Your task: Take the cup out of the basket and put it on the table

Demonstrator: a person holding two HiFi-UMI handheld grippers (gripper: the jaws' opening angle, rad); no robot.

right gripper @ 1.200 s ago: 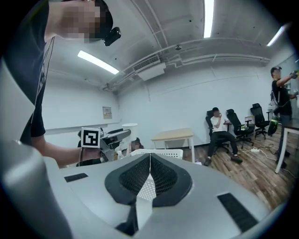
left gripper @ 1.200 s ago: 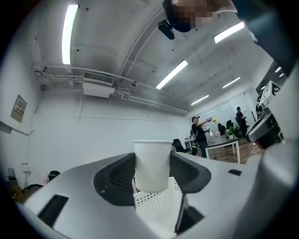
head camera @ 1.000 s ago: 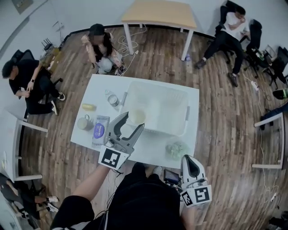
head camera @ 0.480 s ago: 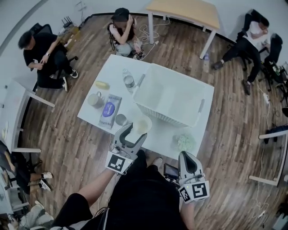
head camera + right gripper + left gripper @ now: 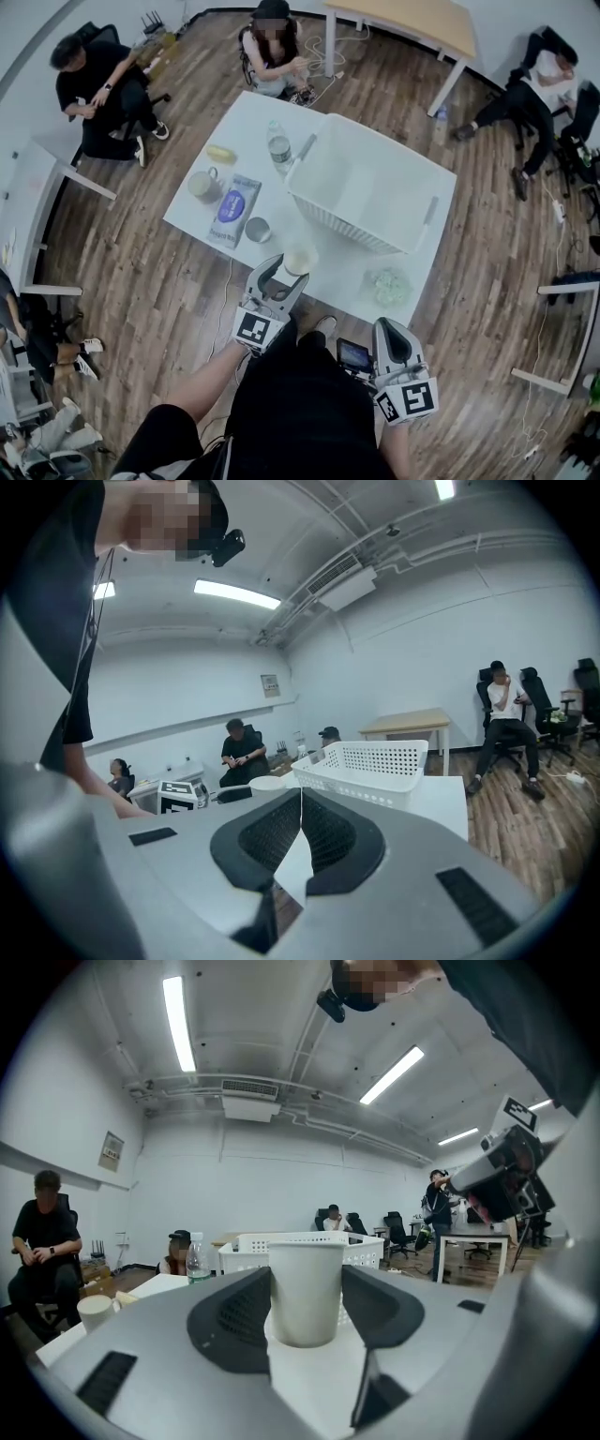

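The left gripper (image 5: 284,272) holds a white paper cup (image 5: 300,260) upright, its two dark pads (image 5: 230,1321) pressed against opposite sides of the cup with the jaws standing wide. The cup is outside the white perforated basket (image 5: 361,230), just in front of the basket's near wall and over the front edge of the white table (image 5: 347,272). Its base is down at the tabletop, though whether it rests there cannot be told. The right gripper (image 5: 394,330) hangs low at the person's side, off the table, its jaws closed together on nothing. On the table to the left of the basket are a water bottle (image 5: 278,148), a mug (image 5: 202,184), a blue-and-white packet (image 5: 234,208) and a small tin (image 5: 257,230). A green bundle (image 5: 389,286) lies near the front right corner. Several people sit on chairs around the room.
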